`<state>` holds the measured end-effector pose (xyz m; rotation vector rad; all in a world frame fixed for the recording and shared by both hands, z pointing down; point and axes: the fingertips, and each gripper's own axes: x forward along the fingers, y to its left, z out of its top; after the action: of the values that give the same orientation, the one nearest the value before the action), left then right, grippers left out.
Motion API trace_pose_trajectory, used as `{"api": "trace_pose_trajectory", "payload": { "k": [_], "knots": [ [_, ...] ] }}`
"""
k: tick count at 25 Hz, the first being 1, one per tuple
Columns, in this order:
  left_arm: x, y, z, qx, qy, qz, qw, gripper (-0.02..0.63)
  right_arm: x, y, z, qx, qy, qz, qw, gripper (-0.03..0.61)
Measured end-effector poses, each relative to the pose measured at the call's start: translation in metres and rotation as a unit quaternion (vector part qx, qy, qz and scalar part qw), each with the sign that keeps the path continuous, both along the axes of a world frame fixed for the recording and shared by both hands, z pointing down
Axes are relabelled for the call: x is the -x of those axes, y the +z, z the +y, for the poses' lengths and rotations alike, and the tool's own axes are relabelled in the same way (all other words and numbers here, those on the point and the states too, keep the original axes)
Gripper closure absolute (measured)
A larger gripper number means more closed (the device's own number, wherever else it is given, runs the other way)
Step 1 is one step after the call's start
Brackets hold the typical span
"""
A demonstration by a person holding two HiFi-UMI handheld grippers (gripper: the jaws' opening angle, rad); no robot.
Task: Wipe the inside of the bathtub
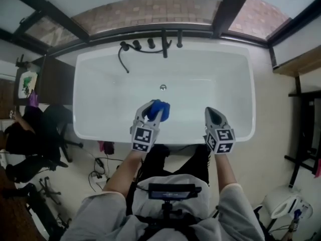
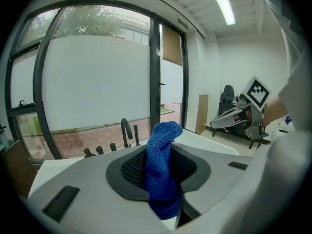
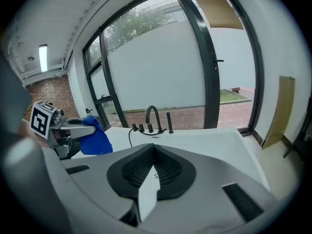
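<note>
A white bathtub (image 1: 90,74) fills the middle of the head view, with a drain (image 1: 163,88) in its floor and black taps (image 1: 150,45) on the far rim. My left gripper (image 1: 152,112) hovers over the near side of the tub, shut on a blue cloth (image 1: 160,109) that sticks up between its jaws (image 2: 161,155). My right gripper (image 1: 214,115) is beside it over the near rim, shut with nothing between its jaws. In the right gripper view the cloth (image 3: 95,139) and the taps (image 3: 153,121) show ahead.
Large black-framed windows (image 1: 150,9) stand behind the tub. A dark desk and office chair (image 1: 45,129) are at the left, with cables on the floor. A black rack (image 1: 303,129) and a white appliance (image 1: 286,202) stand at the right.
</note>
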<state>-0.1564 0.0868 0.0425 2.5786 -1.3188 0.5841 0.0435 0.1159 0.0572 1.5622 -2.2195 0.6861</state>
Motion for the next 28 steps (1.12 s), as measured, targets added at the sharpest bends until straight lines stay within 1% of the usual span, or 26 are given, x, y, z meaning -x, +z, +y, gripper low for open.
{"api": "trace_pose_trajectory", "payload": {
  "k": [2,4,6,9,13,18,23,28],
  "knots": [
    [0.014,-0.018,0.015,-0.005,0.0,-0.005,1.0,0.508,-0.003,-0.015,0.017,0.001,0.009,0.0,1.0,0.58],
    [0.029,-0.036,0.029,-0.012,-0.012,-0.007,0.9998,0.508,-0.005,-0.026,0.03,0.001,0.011,-0.001,1.0,0.58],
    [0.042,-0.049,0.04,-0.018,-0.034,-0.005,0.9992,0.508,-0.012,-0.033,0.038,-0.001,0.01,-0.005,1.0,0.58],
    [0.052,-0.062,0.053,-0.026,-0.068,-0.005,0.9973,0.508,-0.031,-0.036,0.045,-0.002,0.008,-0.008,1.0,0.581],
    [0.063,-0.071,0.08,-0.029,-0.104,-0.004,0.9942,0.506,-0.047,-0.044,0.06,-0.009,-0.012,0.002,1.0,0.58],
    [0.048,-0.073,0.119,-0.027,-0.125,-0.002,0.9918,0.506,-0.075,-0.06,0.088,-0.018,-0.026,0.002,0.999,0.581],
    [0.021,-0.087,0.151,-0.043,-0.139,0.008,0.9893,0.505,-0.099,-0.076,0.114,-0.039,-0.038,0.002,0.998,0.58],
    [0.0,-0.096,0.186,-0.048,-0.155,0.0,0.9867,0.505,-0.121,-0.073,0.147,-0.041,-0.056,-0.008,0.998,0.58]
  ]
}}
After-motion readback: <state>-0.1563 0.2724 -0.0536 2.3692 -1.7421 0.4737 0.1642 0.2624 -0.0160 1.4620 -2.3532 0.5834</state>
